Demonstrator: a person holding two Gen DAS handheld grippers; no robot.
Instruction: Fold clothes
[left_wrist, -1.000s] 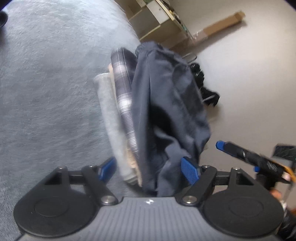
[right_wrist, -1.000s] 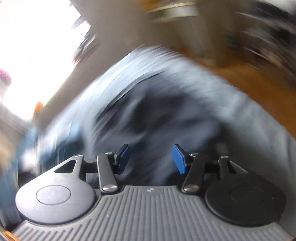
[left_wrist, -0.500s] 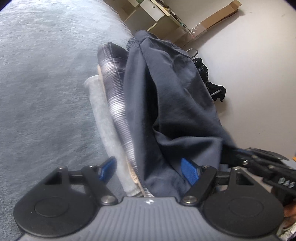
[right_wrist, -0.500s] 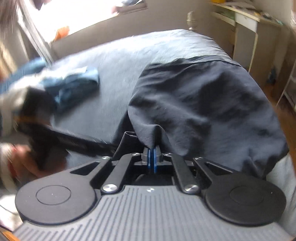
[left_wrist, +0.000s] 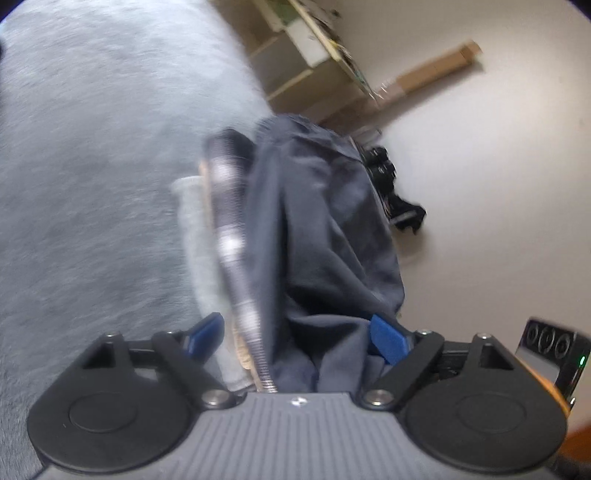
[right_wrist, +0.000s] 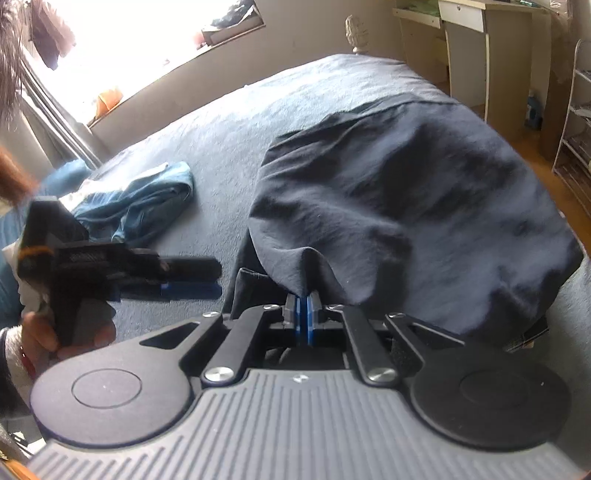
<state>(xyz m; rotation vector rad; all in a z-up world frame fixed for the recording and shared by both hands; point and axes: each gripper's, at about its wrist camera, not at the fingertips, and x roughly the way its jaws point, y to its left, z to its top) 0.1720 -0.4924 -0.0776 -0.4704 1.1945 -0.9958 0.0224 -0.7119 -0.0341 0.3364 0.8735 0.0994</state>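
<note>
Nearest to me, the right gripper (right_wrist: 303, 314) has its blue pads pressed tight together on a pinch of the dark navy garment (right_wrist: 417, 206), and the cloth rises in a small peak straight out of the pads. Just to its left the left gripper (right_wrist: 192, 278) shows side-on, gripped by a hand (right_wrist: 55, 332) at the near left edge of the right wrist view. In its own view the left gripper (left_wrist: 295, 332) stands with its fingers spread wide; the blue pads (left_wrist: 388, 338) sit either side of the near end of a stack of folded clothes, and the motion blur there keeps me from telling whether either pad touches the cloth. The navy garment (left_wrist: 325, 229) is draped over that stack, covering the top and hanging down its right side. Beneath it lie a plaid piece (left_wrist: 231, 206), a thin tan layer and a pale grey piece (left_wrist: 195, 229) at the bottom, edges showing on the left. All of this rests on the blue-grey bedspread (right_wrist: 221, 140). Farther back on the left of the bed lies a crumpled blue denim item (right_wrist: 147, 206), well apart from the stack. Beyond the bed stand a pale desk (right_wrist: 472, 40) and a bright window (right_wrist: 129, 40).
</note>
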